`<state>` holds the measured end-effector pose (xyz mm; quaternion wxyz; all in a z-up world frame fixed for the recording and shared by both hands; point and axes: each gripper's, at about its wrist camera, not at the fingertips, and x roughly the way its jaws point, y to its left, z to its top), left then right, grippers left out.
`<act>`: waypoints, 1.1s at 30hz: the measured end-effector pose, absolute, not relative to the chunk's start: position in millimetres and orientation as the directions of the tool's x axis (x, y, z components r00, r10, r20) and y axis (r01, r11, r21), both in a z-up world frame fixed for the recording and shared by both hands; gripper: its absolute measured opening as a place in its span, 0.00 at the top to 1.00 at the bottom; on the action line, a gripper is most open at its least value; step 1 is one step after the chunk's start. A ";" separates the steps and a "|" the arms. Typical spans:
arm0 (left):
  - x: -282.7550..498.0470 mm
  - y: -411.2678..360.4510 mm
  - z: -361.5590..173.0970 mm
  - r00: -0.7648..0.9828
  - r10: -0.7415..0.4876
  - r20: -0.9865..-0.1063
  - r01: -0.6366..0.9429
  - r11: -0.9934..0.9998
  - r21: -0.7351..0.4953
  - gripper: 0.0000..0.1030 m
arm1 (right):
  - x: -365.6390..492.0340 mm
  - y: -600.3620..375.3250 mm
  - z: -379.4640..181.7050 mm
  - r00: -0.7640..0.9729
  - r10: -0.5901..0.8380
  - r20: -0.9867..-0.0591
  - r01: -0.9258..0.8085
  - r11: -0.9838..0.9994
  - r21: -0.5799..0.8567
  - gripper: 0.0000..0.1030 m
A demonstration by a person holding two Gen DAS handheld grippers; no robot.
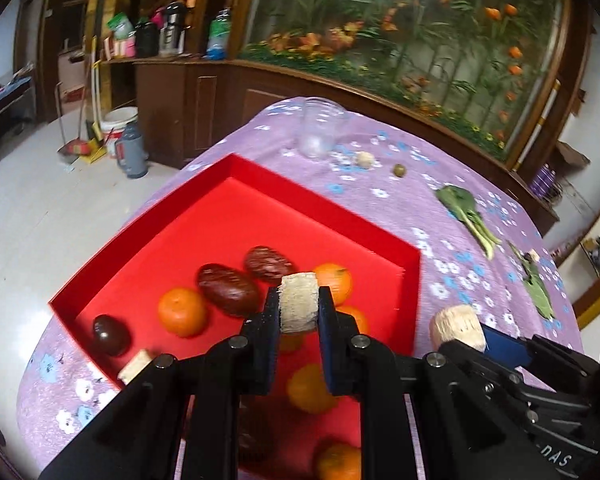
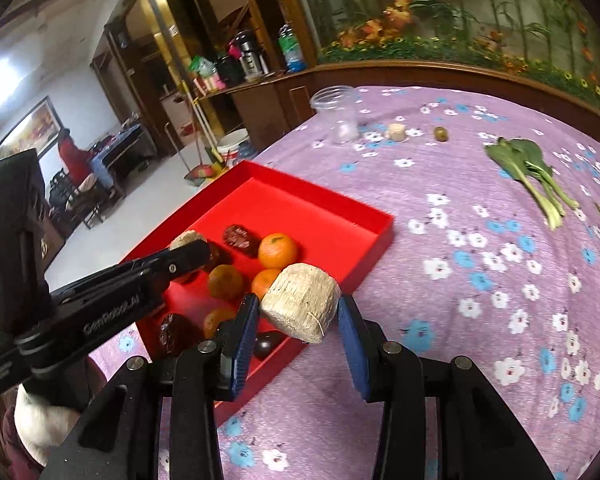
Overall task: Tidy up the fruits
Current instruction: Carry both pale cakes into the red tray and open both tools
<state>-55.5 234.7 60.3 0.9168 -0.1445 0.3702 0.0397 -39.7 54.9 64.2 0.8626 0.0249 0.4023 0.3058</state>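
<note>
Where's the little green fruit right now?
The green fruit lies on the purple cloth at the far side, right of a pale chunk and the clear jar.

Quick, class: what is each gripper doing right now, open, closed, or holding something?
Left gripper: closed on a pale sugarcane chunk above the red tray.
Right gripper: holding a larger sugarcane chunk by the tray's edge.
</note>
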 end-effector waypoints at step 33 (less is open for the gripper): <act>-43.2 254.9 48.4 0.720 0.023 -0.693 -0.230 0.951 -0.207 0.31 | -9.7 117.9 40.8 0.528 0.476 -0.703 -0.544 0.826 0.150 0.38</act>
